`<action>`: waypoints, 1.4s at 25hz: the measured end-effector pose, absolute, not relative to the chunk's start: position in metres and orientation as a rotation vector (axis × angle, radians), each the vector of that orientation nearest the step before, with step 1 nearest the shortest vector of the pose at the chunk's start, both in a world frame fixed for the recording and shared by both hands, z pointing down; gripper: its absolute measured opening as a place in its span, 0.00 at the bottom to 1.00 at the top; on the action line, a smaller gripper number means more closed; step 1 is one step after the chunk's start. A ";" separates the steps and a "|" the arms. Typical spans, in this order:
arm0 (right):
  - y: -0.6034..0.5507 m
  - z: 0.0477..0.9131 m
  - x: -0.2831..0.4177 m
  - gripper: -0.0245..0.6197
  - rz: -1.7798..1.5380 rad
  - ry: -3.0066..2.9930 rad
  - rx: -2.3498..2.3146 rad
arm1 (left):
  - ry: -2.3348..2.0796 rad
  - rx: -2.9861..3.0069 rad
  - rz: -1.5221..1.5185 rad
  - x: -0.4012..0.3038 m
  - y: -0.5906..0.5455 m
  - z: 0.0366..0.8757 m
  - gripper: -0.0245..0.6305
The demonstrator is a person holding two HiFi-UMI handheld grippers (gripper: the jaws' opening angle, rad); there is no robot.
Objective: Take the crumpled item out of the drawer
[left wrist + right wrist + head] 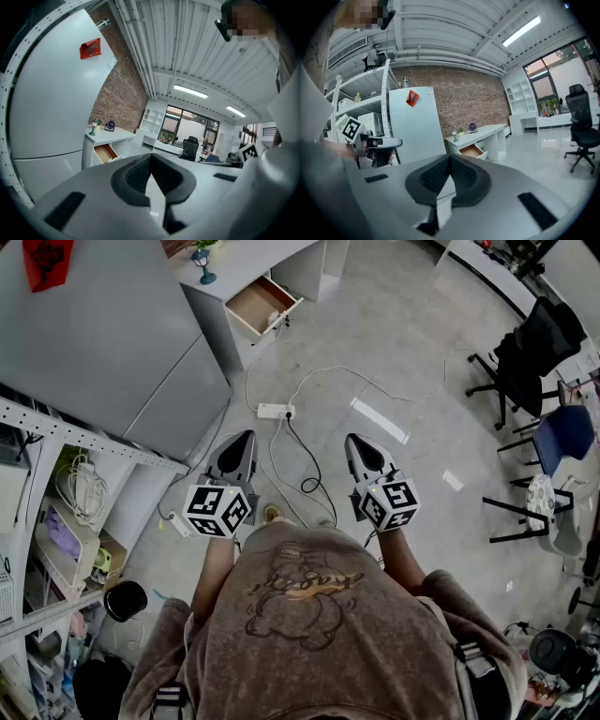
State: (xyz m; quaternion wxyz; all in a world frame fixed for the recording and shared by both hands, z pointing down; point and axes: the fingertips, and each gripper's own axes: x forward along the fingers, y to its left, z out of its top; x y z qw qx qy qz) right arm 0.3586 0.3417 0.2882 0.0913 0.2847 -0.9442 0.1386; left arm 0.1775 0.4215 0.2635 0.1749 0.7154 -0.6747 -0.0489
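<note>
At far left stands metal shelving [58, 432] beside a tall grey cabinet [103, 343] with a red tag [47, 259] near its top. Just past the cabinet, a white desk [246, 266] has its drawer [261, 306] pulled out, well apart from both grippers. In the head view the drawer's long axis runs on a slant, and its open end points down and to the right over the floor. Its wooden inside shows, but the crumpled item is too small to make out at this range, so its position and direction cannot be told.

Nearer the camera, a person [309, 634] holds the left gripper [244, 437] out ahead, nearly level. Its jaws are clenched tip to tip with nothing between them. A white power strip [275, 411] and its loose cables lie on the floor [394, 343] between the two tools. The right gripper [356, 440] is held level with the left and points the same way. Its jaws are also pressed together and empty. Dark office chairs [530, 343] stand along the right edge.
</note>
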 end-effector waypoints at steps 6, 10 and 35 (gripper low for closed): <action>0.334 0.286 0.349 0.03 0.424 -2.834 0.862 | -1.904 2.035 -0.144 0.170 0.413 0.266 0.05; 0.335 0.288 0.342 0.03 0.443 -2.822 0.865 | -1.865 2.060 -0.138 0.167 0.406 0.268 0.05; 0.251 0.314 0.267 0.03 0.409 -2.803 0.928 | -1.752 2.138 -0.177 0.110 0.320 0.288 0.05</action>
